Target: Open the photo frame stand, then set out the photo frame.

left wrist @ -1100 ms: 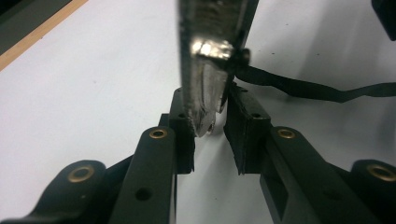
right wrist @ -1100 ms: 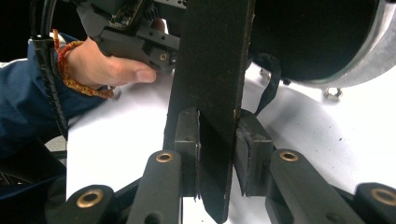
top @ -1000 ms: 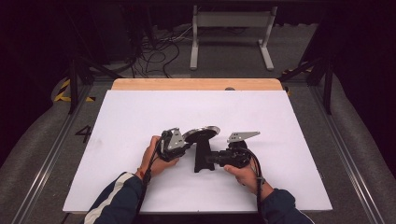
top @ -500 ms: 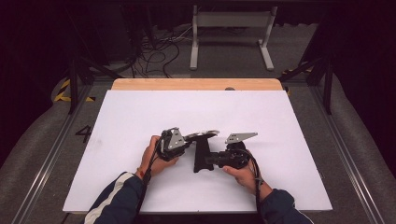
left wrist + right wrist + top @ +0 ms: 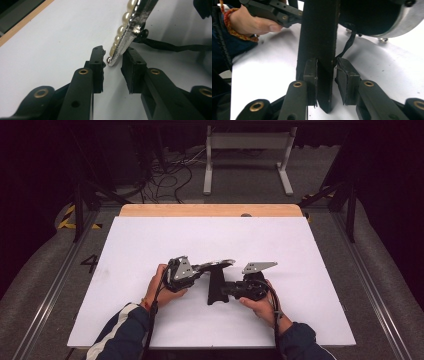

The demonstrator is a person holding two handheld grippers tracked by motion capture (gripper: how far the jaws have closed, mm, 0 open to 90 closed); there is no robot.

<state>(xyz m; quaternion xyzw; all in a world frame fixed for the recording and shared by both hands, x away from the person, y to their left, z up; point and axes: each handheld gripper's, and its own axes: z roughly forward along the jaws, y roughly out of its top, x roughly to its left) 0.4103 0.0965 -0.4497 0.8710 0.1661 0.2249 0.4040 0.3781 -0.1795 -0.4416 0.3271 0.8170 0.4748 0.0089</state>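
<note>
A round silver frame (image 5: 216,264) edged with pearls (image 5: 121,27) is held above the white table, its black prop leg (image 5: 217,287) hanging below. My left gripper (image 5: 202,268) reaches its rim from the left. In the left gripper view the rim's tip (image 5: 111,58) lies between the jaws of that gripper (image 5: 112,65), which have just been opening, and a small gap shows at the pearl side. My right gripper (image 5: 326,75) is shut on the leg (image 5: 319,37), with a pad on each face. A black ribbon (image 5: 347,45) ties the leg to the frame's back (image 5: 372,15).
White sheet (image 5: 150,245) covers the table, with a wooden strip (image 5: 210,210) along the far edge. Metal rails (image 5: 55,285) run down both sides. Cables and a white stand (image 5: 247,150) lie on the floor beyond. The person's left hand (image 5: 252,23) is close to the leg.
The round frame has tipped flatter and now shows nearly edge-on from above. Both hands stay almost where they were.
</note>
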